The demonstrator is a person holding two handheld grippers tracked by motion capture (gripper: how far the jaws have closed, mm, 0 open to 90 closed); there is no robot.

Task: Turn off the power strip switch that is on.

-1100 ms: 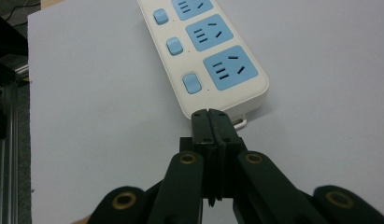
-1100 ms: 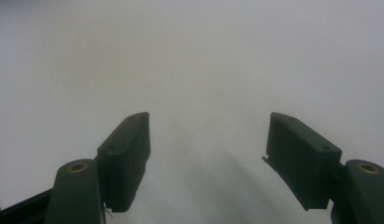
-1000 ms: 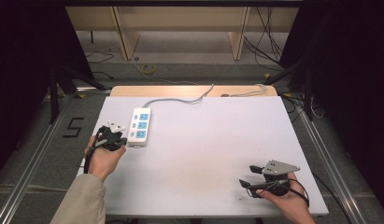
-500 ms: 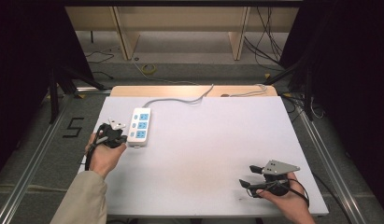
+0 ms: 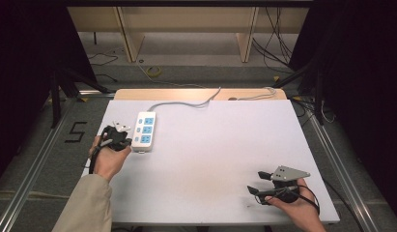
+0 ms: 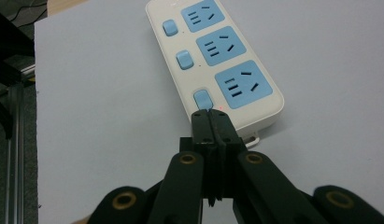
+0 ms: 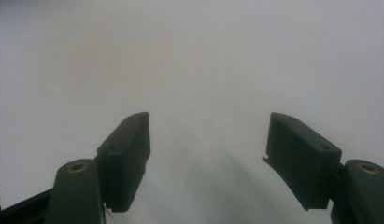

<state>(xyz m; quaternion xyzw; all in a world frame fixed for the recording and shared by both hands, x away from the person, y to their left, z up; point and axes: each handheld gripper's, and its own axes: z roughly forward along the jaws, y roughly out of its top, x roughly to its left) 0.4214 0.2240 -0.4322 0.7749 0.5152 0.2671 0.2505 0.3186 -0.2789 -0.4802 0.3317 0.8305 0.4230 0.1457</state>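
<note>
A white power strip (image 5: 145, 130) (image 6: 217, 60) with three blue sockets and three blue switches lies at the table's left. My left gripper (image 5: 124, 141) (image 6: 211, 114) is shut with nothing between its jaws, its tips at the strip's near end, right by the nearest switch (image 6: 202, 99). A small red light (image 6: 221, 108) glows beside that switch. My right gripper (image 5: 259, 182) (image 7: 208, 135) is open low over bare table at the front right, with nothing between its jaws.
The strip's grey cable (image 5: 186, 104) runs to the table's back edge. The white table (image 5: 225, 150) has a wooden strip (image 5: 196, 93) along its back. A metal frame rail (image 5: 36, 159) and a floor mark "5" (image 5: 76, 131) lie to the left.
My left gripper has edged slightly toward the strip's near end. The right gripper has not moved.
</note>
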